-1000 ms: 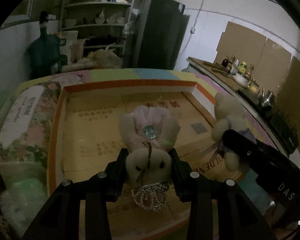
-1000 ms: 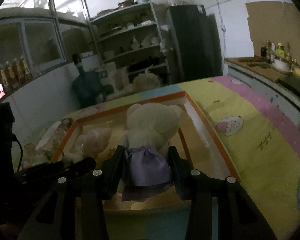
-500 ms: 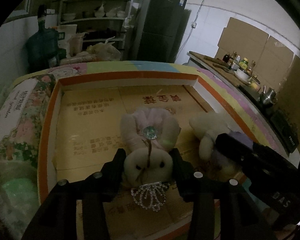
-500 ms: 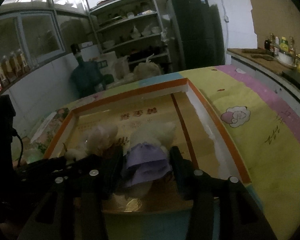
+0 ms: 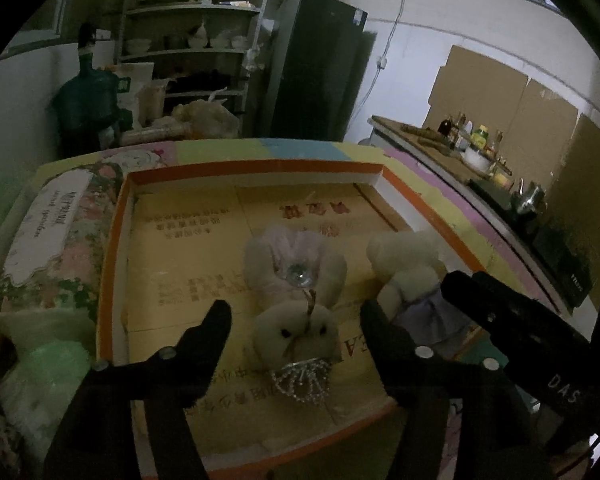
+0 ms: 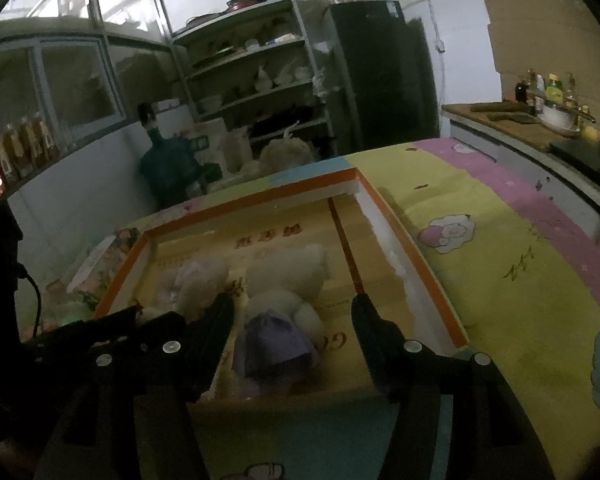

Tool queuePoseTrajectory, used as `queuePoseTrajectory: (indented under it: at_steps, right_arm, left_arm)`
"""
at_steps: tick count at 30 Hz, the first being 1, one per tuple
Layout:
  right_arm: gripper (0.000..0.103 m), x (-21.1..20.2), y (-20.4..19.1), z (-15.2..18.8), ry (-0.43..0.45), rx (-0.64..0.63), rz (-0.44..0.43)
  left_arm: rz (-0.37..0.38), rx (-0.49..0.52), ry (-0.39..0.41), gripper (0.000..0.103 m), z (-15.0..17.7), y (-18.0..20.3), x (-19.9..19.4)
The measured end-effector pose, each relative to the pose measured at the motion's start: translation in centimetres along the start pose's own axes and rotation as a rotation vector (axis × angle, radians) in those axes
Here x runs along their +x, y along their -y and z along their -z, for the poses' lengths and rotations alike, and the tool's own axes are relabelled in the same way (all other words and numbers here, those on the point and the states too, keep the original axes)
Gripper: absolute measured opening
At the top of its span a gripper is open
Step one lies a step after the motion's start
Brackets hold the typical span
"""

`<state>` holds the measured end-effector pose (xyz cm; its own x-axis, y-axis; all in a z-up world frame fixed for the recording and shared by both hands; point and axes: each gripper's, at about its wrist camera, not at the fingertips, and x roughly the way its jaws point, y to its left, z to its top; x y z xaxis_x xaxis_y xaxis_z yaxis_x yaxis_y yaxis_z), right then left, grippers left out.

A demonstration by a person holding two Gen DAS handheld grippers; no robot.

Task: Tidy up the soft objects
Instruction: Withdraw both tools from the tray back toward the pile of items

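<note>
A cream plush bunny (image 5: 296,304) in a pink dress with a bead crown lies on the cardboard floor of an orange-rimmed shallow box (image 5: 256,168). My left gripper (image 5: 294,312) is open, its fingers apart on either side of the bunny's head. A cream teddy bear (image 5: 412,280) in a purple skirt lies beside the bunny, to its right. In the right wrist view the bear (image 6: 284,308) lies in the box (image 6: 412,264) between the fingers of my open right gripper (image 6: 292,308). The bunny (image 6: 196,284) shows to the bear's left.
The box sits on a colourful cartoon bedsheet (image 6: 500,264). A floral pillow (image 5: 56,232) and a green fluffy item (image 5: 48,368) lie left of the box. A shelf unit (image 5: 192,44), a dark fridge (image 5: 316,68) and a cluttered counter (image 5: 472,156) stand behind.
Both grippers lowered their toys into the box and opened. The bunny and the bear now lie loose on the box floor, side by side.
</note>
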<state>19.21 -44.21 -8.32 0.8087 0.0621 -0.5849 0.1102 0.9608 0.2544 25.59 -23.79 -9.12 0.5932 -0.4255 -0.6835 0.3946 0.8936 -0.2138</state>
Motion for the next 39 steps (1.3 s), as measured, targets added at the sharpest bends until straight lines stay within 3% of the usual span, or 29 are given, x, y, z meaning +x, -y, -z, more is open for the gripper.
queuePoseTrajectory:
  at_steps: [5,10,13,18,20,28,39]
  right_arm:
    - [0.063,-0.7,-0.4,0.0,0.015,-0.003,0.005]
    - [0.063,-1.6,-1.0,0.2,0.030,-0.010,0.012]
    - [0.063,-2.3,-1.5,0.3,0.044,-0.014,0.019]
    - [0.063,-3.6,-2.9,0.6,0.072,-0.028,0.021]
    - [0.063,-4.3,-3.7,0.8,0.090,-0.038,0.025]
    - [0.063,-7.0,-7.6,2.2,0.169,-0.072,0.043]
    - [0.064,-8.6,-12.0,3.8,0.176,-0.090,-0.004]
  left_arm:
    - [0.004,0.008,0.030,0.069,0.2,0.4,-1.2]
    - [0.017,0.030,0.084,0.083,0.2,0.7,-3.1]
    - [0.014,0.074,0.173,0.093,0.4,1.0,-5.2]
    - [-0.037,0.160,0.349,0.093,1.0,1.4,-9.0]
    - [-0.044,0.165,0.385,0.093,1.1,1.2,-10.1]
    - [-0.100,0.095,0.405,0.093,2.4,-2.3,-13.4]
    - [-0.201,0.017,0.414,0.093,5.1,-7.3,-17.4]
